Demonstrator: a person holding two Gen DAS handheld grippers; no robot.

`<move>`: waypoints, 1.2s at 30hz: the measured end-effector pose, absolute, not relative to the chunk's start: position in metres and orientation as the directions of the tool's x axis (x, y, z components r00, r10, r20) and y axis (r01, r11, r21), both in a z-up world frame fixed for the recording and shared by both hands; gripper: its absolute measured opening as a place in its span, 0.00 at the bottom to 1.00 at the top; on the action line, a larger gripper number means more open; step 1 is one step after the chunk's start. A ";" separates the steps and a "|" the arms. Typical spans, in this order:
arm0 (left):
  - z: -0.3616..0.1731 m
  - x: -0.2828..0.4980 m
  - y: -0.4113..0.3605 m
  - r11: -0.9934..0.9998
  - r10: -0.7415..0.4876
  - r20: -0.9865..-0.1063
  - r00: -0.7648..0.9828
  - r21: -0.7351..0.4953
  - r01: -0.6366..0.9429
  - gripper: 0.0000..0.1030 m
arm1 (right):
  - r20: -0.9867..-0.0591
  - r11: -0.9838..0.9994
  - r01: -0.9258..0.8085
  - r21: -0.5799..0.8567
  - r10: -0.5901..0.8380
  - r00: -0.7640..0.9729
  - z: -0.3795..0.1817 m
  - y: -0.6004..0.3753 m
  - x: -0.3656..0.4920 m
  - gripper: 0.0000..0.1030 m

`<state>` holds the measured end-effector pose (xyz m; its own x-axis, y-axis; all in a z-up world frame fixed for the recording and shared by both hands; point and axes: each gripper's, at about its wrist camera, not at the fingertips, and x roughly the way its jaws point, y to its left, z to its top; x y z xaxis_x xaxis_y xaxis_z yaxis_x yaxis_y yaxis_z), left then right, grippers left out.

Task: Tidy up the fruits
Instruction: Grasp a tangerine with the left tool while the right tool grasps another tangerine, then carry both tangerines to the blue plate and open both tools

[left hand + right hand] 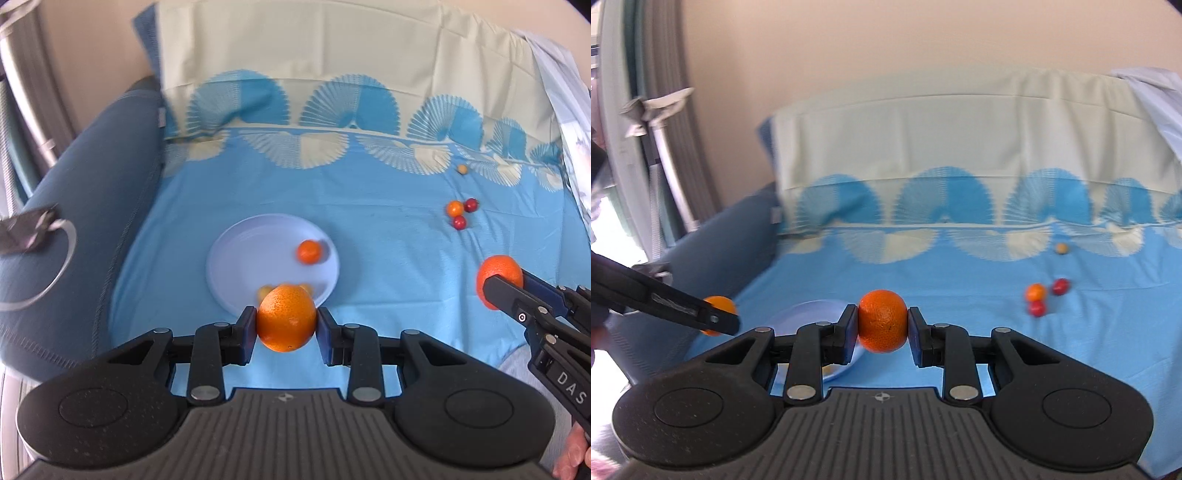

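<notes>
My left gripper (286,326) is shut on a large orange (286,317), held just above the near rim of a pale blue plate (258,251). On that plate lie a small tangerine (309,252) and a yellowish fruit (264,291), partly hidden by the orange. To the right, my right gripper (882,326) is shut on a second orange (882,319), also lifted off the cloth. That orange (498,277) shows in the left wrist view too. On the blue cloth at the right lie an orange cherry tomato (455,208), two red ones (460,222) and a yellowish one (461,169).
A blue sheet with a fan pattern (369,258) covers the seat and the back cushion (332,55). A dark blue padded arm (92,221) rises at the left, with a metal frame (22,92) behind it. A hand (572,458) grips the right tool.
</notes>
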<state>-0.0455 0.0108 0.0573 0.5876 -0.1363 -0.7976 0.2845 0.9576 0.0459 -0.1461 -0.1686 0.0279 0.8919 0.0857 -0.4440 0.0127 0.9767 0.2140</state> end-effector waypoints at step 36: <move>0.049 -0.078 0.091 0.977 -0.169 -0.785 0.597 -0.053 0.207 0.37 | -0.503 0.980 -0.181 0.080 0.197 0.841 0.044 -0.058 -0.180 0.29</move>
